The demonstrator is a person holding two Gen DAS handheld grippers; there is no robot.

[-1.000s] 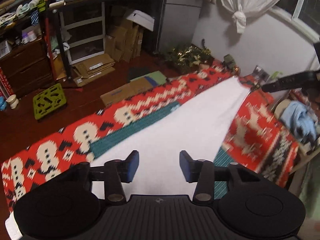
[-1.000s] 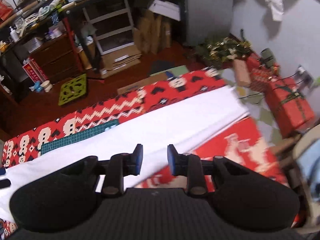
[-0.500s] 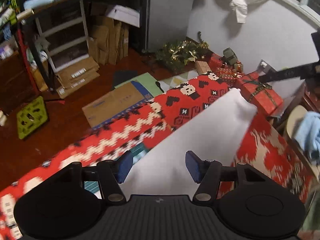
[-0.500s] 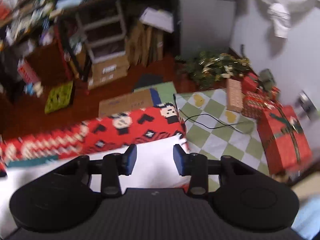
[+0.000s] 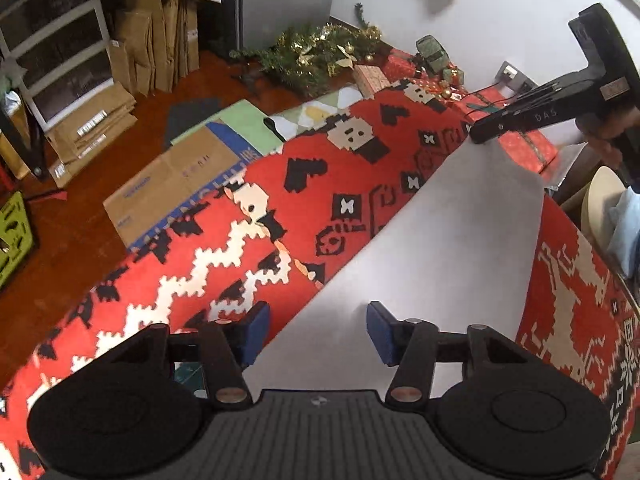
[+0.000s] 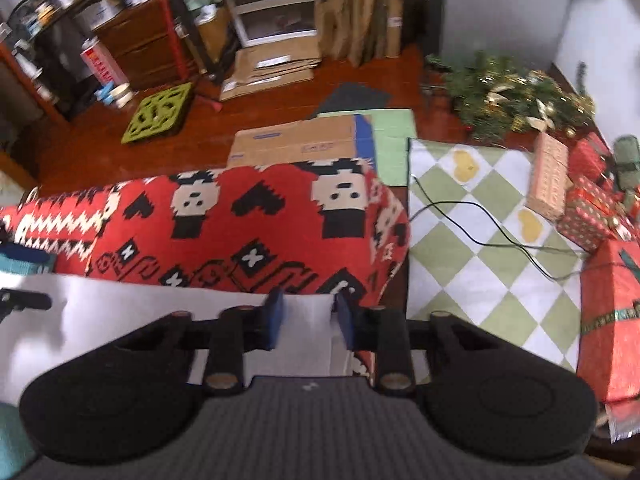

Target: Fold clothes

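A long white garment (image 5: 448,240) lies folded in a strip on a table under a red patterned cloth (image 5: 304,184). My left gripper (image 5: 318,330) is open and hovers above the strip's near part, empty. My right gripper (image 6: 308,320) is open, its blue pads either side of the white garment's end (image 6: 308,344) near the table's corner. In the left wrist view the right gripper's tip (image 5: 486,132) touches the strip's far corner.
The red patterned cloth drapes over the table end (image 6: 280,216). Beyond are flattened cardboard boxes (image 6: 296,146), a green checked mat with a black cable (image 6: 472,232), wrapped gifts (image 6: 612,320), a tinsel garland (image 5: 316,54) and shelving (image 5: 56,36).
Both grippers have moved along the strip toward the table's far end. The right gripper came down to the garment's end corner and its jaws opened a little wider.
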